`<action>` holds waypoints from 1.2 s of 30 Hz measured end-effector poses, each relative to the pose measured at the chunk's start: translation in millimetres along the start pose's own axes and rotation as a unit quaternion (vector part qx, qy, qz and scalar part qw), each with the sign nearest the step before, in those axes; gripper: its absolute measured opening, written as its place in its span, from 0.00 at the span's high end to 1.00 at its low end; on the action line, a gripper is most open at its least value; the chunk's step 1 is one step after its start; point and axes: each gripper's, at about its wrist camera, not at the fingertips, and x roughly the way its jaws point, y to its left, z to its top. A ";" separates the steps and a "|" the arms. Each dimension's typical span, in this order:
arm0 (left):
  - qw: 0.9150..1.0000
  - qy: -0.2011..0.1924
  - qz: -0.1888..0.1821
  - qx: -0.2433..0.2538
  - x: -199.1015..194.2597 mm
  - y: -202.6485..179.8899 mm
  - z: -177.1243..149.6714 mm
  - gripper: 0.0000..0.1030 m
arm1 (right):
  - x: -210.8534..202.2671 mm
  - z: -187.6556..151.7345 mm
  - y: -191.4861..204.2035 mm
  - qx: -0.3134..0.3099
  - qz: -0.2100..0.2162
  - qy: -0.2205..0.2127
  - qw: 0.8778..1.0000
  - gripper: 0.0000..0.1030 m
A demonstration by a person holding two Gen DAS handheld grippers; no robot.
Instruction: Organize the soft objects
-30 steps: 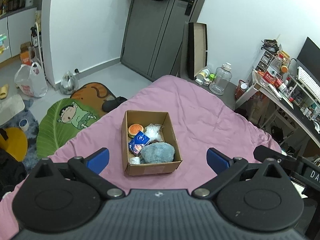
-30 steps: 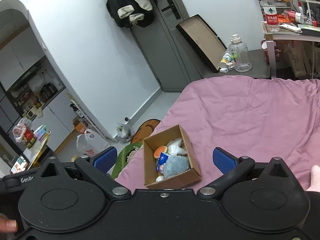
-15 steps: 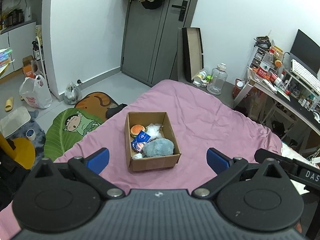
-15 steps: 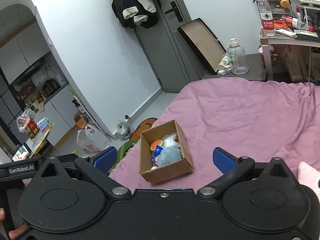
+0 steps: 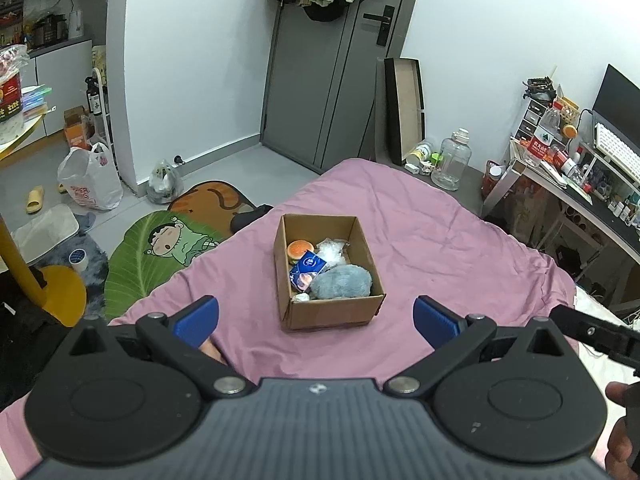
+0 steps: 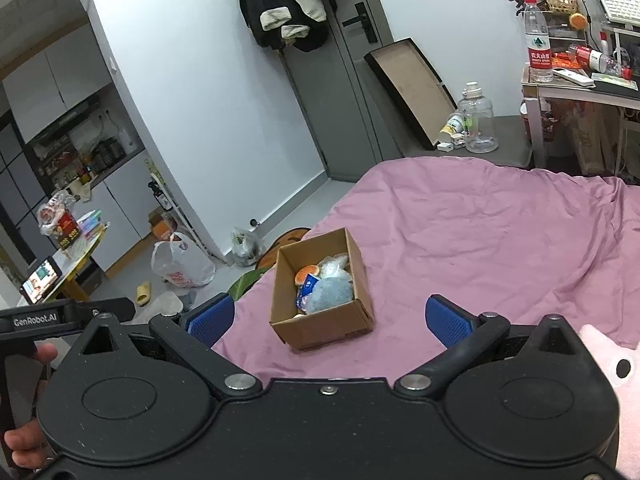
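Note:
A cardboard box (image 5: 332, 316) sits on the pink bedspread (image 5: 440, 240); it also shows in the right wrist view (image 6: 332, 328). Inside lie a grey-blue fluffy toy (image 5: 342, 282), a burger-shaped toy (image 5: 300, 249), a blue packet (image 5: 308, 266) and a clear plastic bag (image 5: 334, 248). My left gripper (image 5: 316, 316) is open and empty, held above the bed short of the box. My right gripper (image 6: 328, 318) is open and empty, also short of the box. A pink plush (image 6: 612, 360) lies at the right edge of the right wrist view.
The bed's left edge drops to a floor with a leaf-shaped mat (image 5: 160, 248) and a white bag (image 5: 90, 184). A desk (image 5: 580, 196) with bottles stands to the right. A grey door (image 5: 332, 64) is behind, with a big water jug (image 5: 450, 166) beside it.
Both grippers have pulled back and up from the box, so it looks smaller and farther. The pink plush has come further into the right wrist view.

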 end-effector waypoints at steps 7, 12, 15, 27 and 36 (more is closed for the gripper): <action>1.000 -0.006 0.005 -0.009 -6.2 7.0 -2.7 0.00 | -5.0 -2.2 -0.1 -0.004 -0.003 -0.007 1.000 0.00; 1.000 -0.006 0.001 -0.006 -9.4 8.5 -5.0 0.00 | -6.3 -3.3 3.8 -0.010 -0.003 -0.006 1.000 0.00; 1.000 -0.006 0.000 -0.002 -11.9 8.5 -6.0 0.00 | -6.3 -3.4 6.1 -0.015 -0.003 -0.005 1.000 0.00; 1.000 -0.001 -0.001 0.009 -10.9 7.3 -7.4 0.00 | -0.2 -8.4 18.1 -0.041 -0.003 0.009 0.999 0.00; 1.000 0.003 -0.002 0.011 -7.0 9.9 -8.0 0.00 | 2.0 -9.3 19.9 -0.040 -0.005 0.013 0.999 0.00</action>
